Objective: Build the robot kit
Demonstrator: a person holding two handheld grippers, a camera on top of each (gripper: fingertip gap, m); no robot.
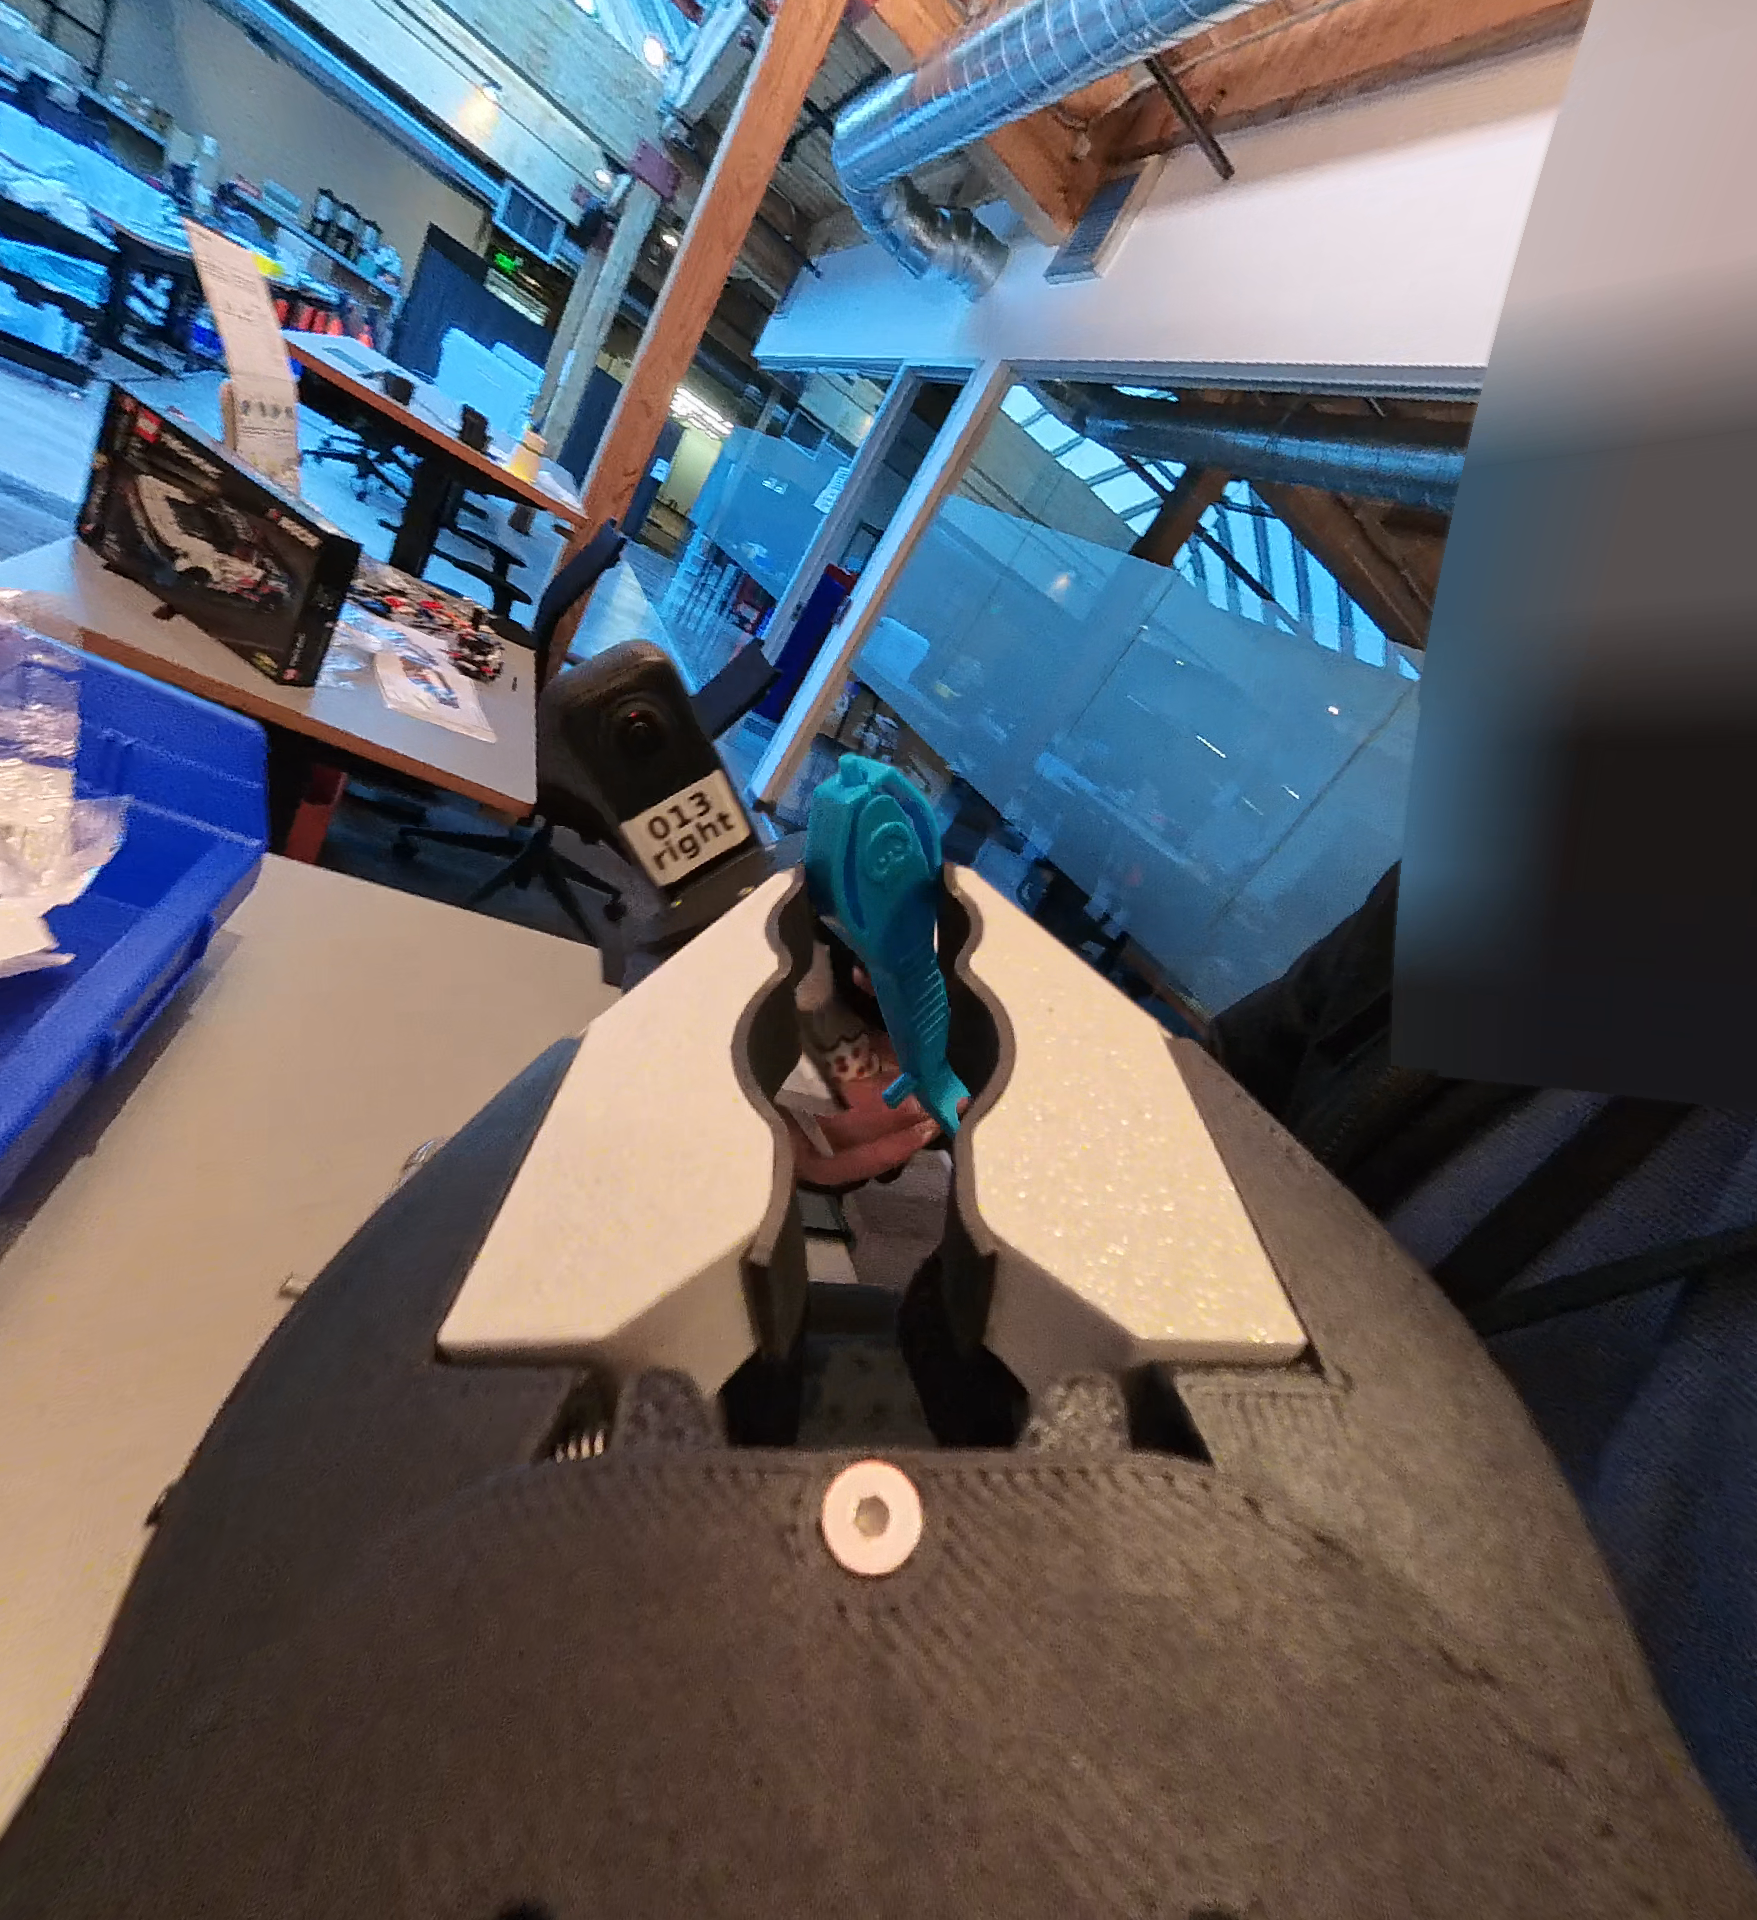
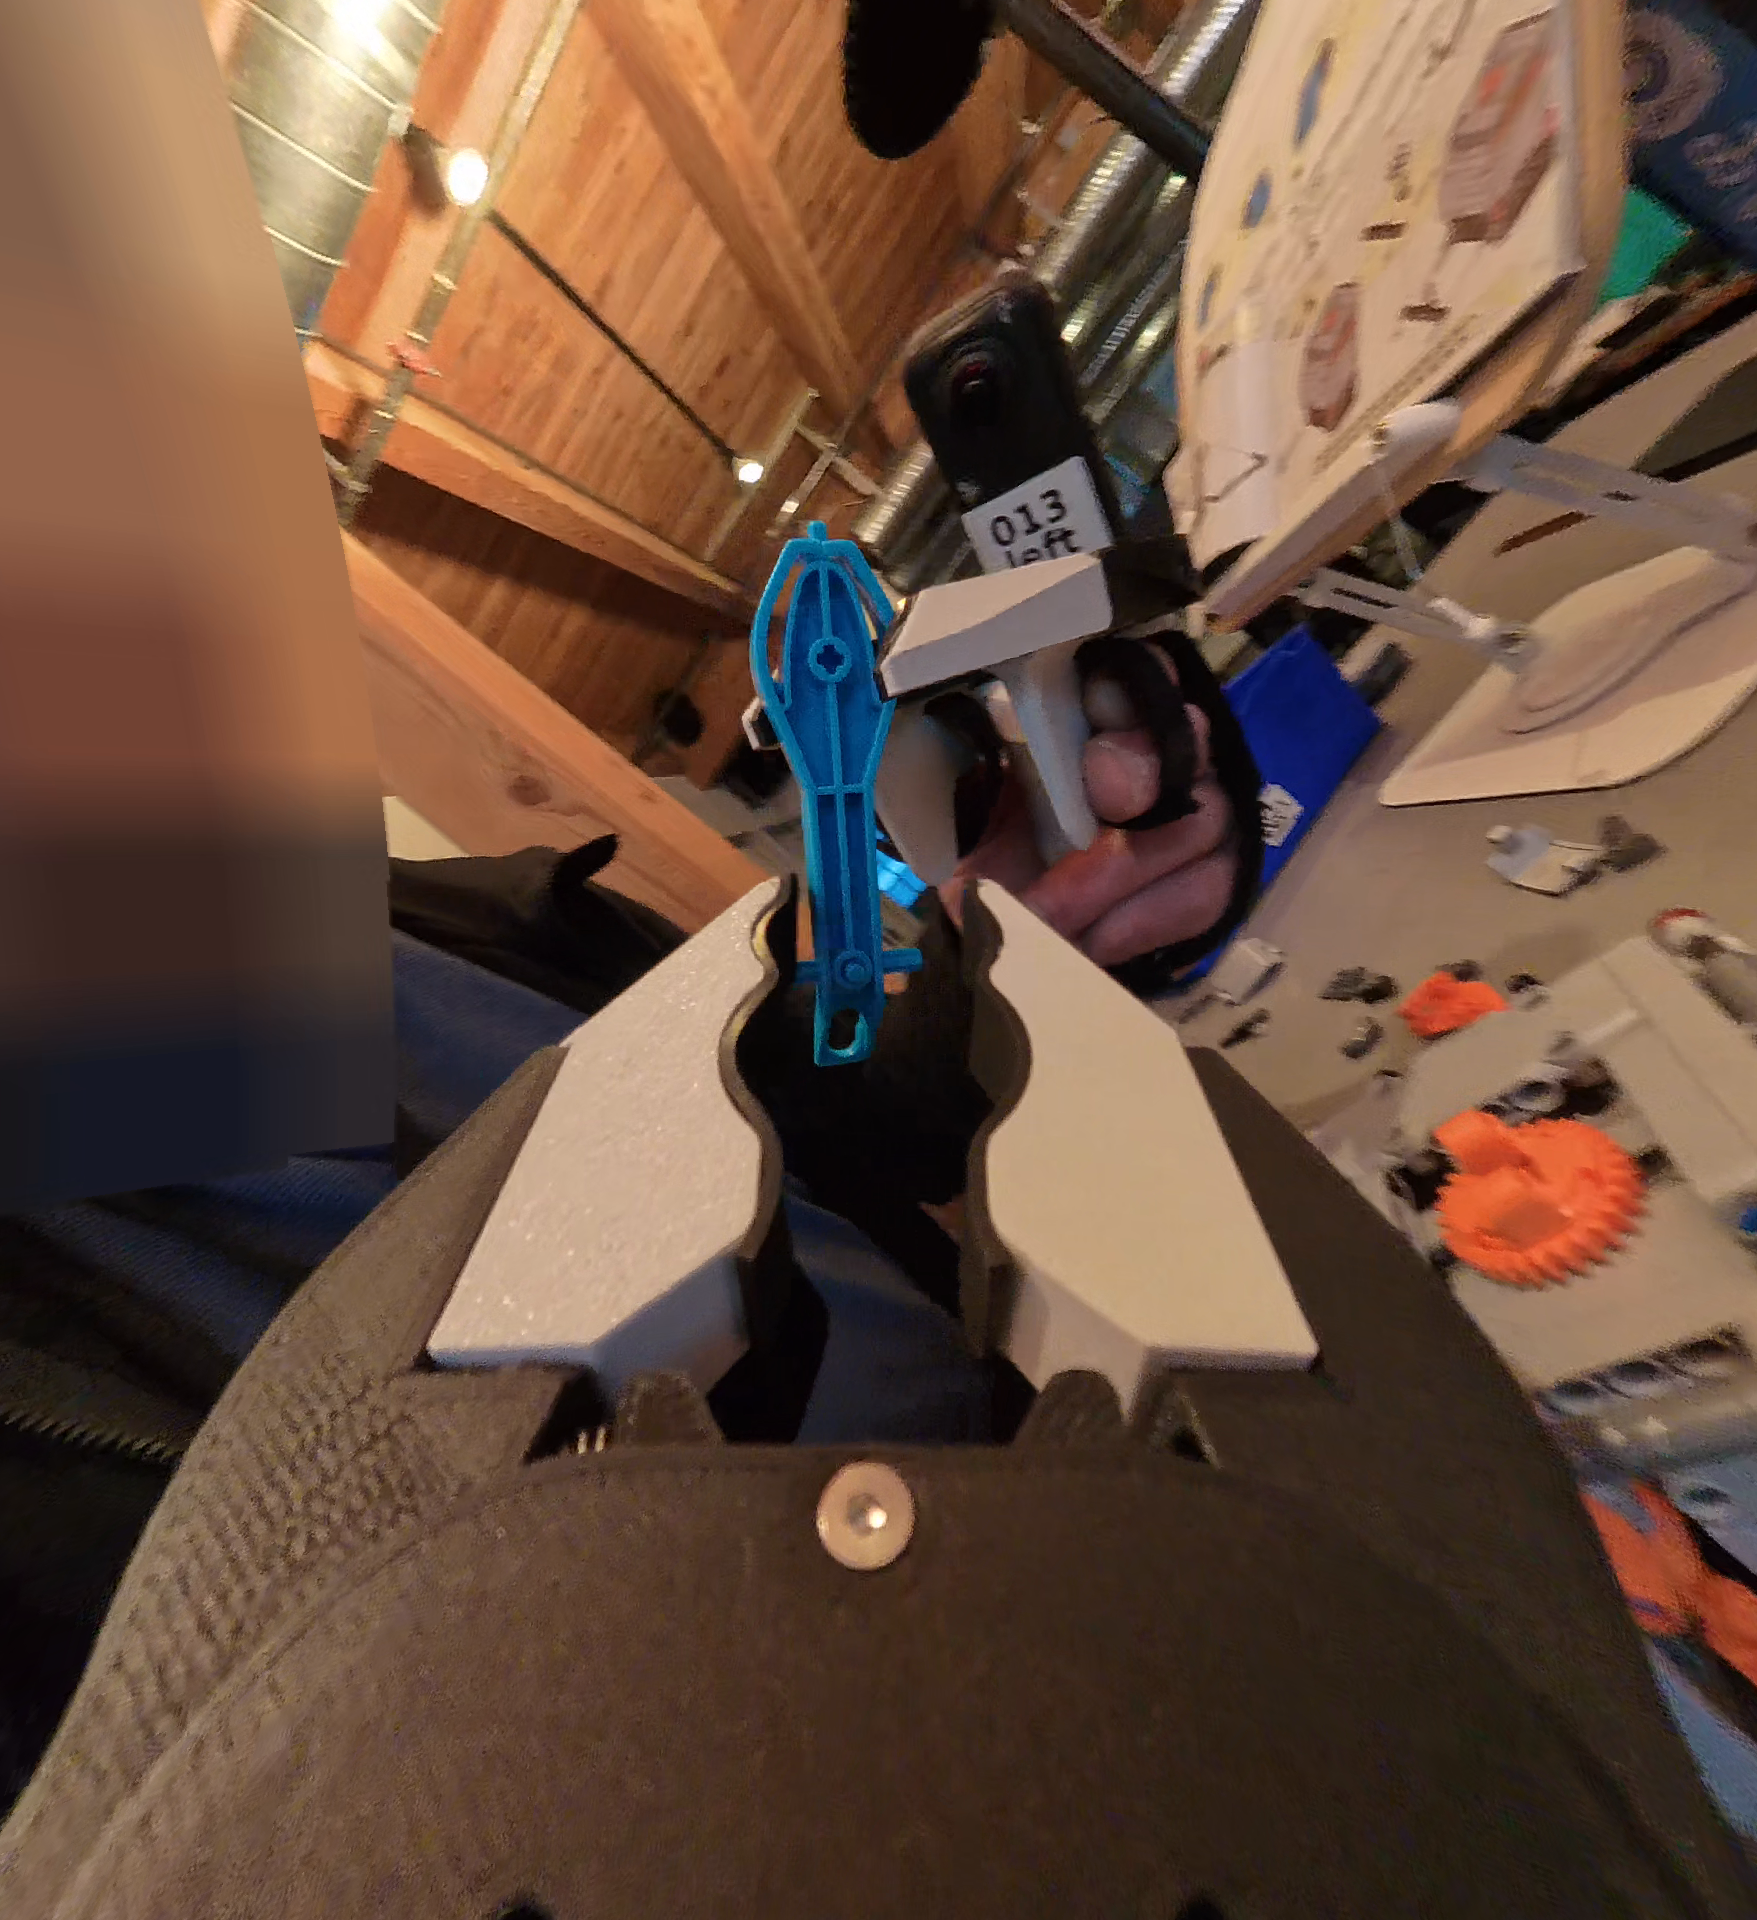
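Your left gripper (image 1: pixel 874 883) pinches a blue plastic tool (image 2: pixel 832 769); your right gripper (image 2: pixel 874 904) loosely brackets its shaft, jaws narrow, apparently unclamped.

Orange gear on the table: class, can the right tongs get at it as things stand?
Probably not straight away. The orange gear lies uncovered on the table, but a blue tool stands between the tips of the right tongs.

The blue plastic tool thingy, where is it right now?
In both wrist views the blue plastic tool sticks up between the tips of a claw, held in the air in front of the person; which claw grips it is unclear.
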